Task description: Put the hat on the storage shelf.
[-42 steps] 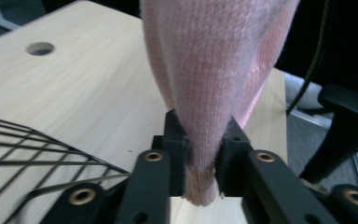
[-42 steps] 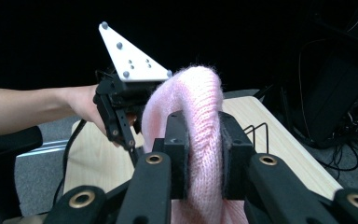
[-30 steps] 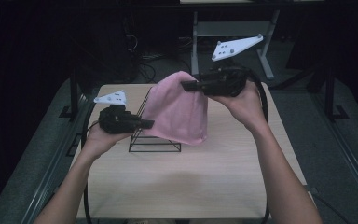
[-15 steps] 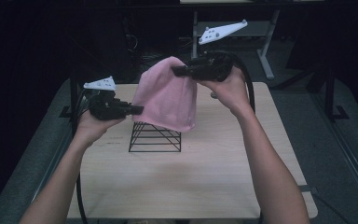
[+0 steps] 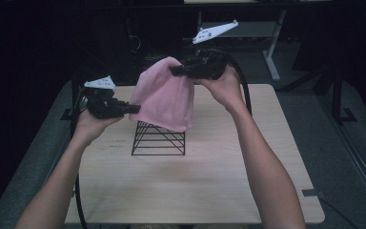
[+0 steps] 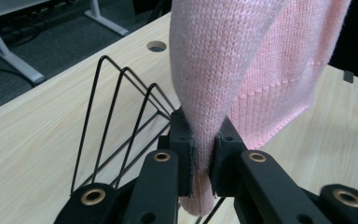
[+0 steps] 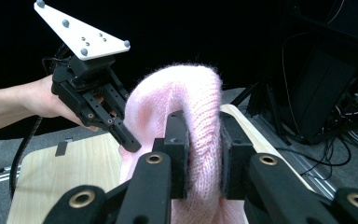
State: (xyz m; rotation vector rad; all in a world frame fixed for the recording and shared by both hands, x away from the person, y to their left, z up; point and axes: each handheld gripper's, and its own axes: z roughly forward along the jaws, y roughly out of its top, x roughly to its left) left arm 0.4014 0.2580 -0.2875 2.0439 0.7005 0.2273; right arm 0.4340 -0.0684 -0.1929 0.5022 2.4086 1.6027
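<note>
Left tongs: closed on a fold at the low, near-left edge of the pink knit cloth; the left gripper view shows the knit squeezed between the two pads, with a short tail of it hanging below them.
Pink knit cloth: held in the air between both hands, draped like a hood, with its lower hem hanging just over the top of the black wire rack. Whether the hem touches the wires cannot be told from the high view.
Long axis of the cloth: a slant from the left tongs, low and toward the person, up to the right tongs, higher and toward the far edge of the surface.
Black wire rack: stands on the surface directly under the cloth, its slanted wires rising to a ridge; in the left gripper view it lies just to the left of the hanging knit.
Right tongs: closed on the top of the cloth, a thick roll of knit bulging up between the pads in the right gripper view, where the left tongs also show, nipping the same cloth.
Deciding relation: the cloth hangs above the rack and slightly toward its left and far side, so my judgement is that laying it over the ridge calls for both hands to sink together.
Nearer hand: the left tongs sit lower and closer to the rack; the right tongs are well above it.
</note>
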